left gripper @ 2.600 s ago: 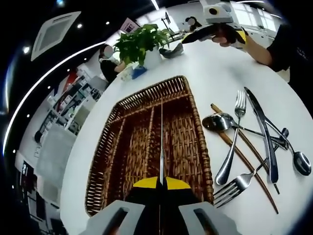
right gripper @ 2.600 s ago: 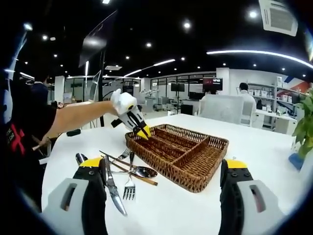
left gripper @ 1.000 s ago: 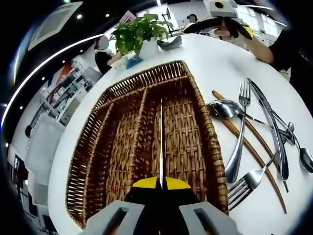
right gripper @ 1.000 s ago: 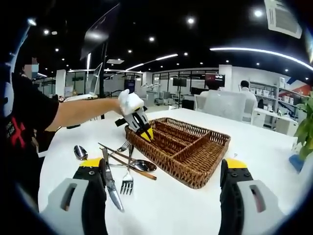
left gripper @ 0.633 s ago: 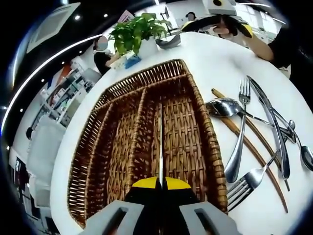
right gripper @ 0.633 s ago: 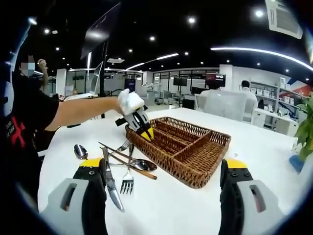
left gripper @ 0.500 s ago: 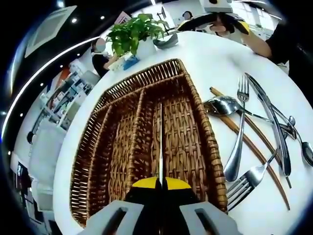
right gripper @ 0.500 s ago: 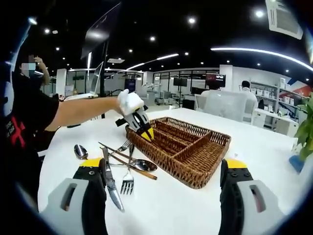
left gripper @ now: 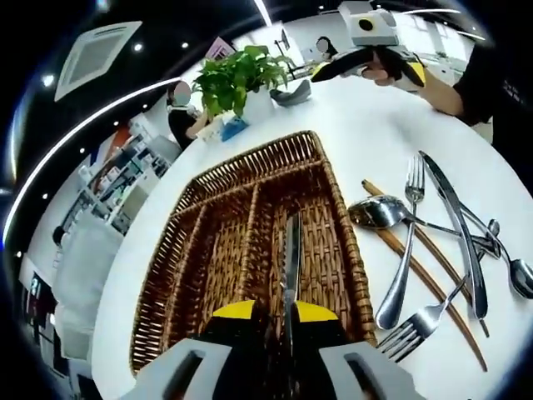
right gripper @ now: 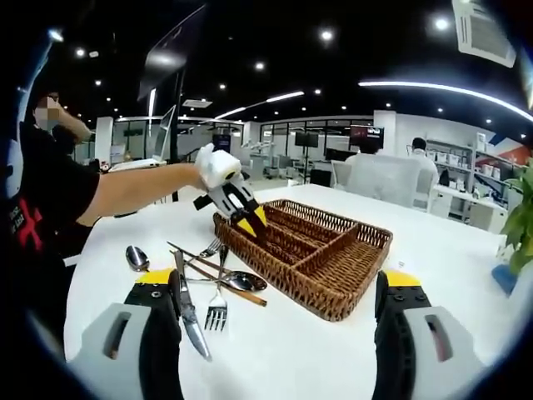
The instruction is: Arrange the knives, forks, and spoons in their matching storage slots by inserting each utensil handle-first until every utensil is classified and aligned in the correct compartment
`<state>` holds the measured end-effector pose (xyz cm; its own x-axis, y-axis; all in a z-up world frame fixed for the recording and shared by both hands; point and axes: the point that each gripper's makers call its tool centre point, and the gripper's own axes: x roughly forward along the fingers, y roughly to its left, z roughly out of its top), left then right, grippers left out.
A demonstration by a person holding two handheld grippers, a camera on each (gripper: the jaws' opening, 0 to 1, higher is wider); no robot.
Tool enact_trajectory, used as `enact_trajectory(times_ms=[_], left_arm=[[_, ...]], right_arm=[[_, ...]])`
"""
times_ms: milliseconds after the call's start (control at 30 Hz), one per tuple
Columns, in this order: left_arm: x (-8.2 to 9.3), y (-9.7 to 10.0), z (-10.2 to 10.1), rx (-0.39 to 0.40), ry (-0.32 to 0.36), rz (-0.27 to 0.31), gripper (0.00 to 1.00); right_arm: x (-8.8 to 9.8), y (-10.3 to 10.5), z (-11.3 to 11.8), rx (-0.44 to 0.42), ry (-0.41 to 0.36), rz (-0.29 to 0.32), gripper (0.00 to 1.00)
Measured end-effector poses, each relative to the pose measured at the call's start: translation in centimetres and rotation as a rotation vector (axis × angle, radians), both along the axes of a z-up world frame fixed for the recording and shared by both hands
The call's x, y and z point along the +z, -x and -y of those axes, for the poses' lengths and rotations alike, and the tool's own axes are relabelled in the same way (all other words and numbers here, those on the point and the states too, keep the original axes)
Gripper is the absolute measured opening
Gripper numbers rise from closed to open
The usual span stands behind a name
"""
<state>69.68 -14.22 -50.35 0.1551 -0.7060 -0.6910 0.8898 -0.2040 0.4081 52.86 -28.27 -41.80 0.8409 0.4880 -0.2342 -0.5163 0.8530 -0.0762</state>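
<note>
Left gripper (left gripper: 268, 315) is clamped on a knife (left gripper: 291, 250), blade running forward over the wicker tray (left gripper: 225, 250), above the tray's compartment nearest the loose cutlery. In the right gripper view the left gripper (right gripper: 236, 206) sits tilted down over the tray's (right gripper: 333, 292) near-left corner. Right gripper (right gripper: 275, 333) hangs well back from the tray with jaws spread wide and nothing between them. Still loose on the white table (left gripper: 375, 133), beside the tray's long edge: a fork (left gripper: 400, 250), a second fork (left gripper: 420, 321), a spoon (left gripper: 379, 212), a long knife (left gripper: 458, 225), brown chopsticks (left gripper: 425, 279), plus another spoon (left gripper: 518, 279) further out. A potted plant (left gripper: 237, 75) stands beyond the tray's far end. Step in hand looks like seating the held knife in its slot. To do it well: keep the blade parallel to the dividers, lower until the utensil rests flat along the compartment floor, centred between wall and divider, then release. Whether the handle leads can't be told from here. Watch for the knife snagging on the weave or bridging a divider.
</note>
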Motion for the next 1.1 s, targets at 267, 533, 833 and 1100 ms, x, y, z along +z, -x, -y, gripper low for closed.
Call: enact_trajectory(times_ms=[267, 533, 833, 1100], left_arm=[[2.5, 0.3, -0.2, 0.056, 0.187, -0.057, 0.37], [5.0, 0.4, -1.2, 0.144, 0.346, -0.11, 0.76], [7.0, -0.7, -4.1, 0.309, 0.434, -0.124, 1.0], [7.7, 0.5, -7.6, 0.379, 0.484, -0.124, 1.0]], right_arm=[[0.0, -0.1, -0.1, 0.002, 0.0, 0.0, 0.99], [0.0, -0.1, -0.3, 0.007, -0.004, 0.004, 0.99], [0.1, -0.3, -0.2, 0.004, -0.017, 0.012, 0.99], [-0.6, -0.8, 0.3, -0.014, -0.009, 0.003, 0.99]])
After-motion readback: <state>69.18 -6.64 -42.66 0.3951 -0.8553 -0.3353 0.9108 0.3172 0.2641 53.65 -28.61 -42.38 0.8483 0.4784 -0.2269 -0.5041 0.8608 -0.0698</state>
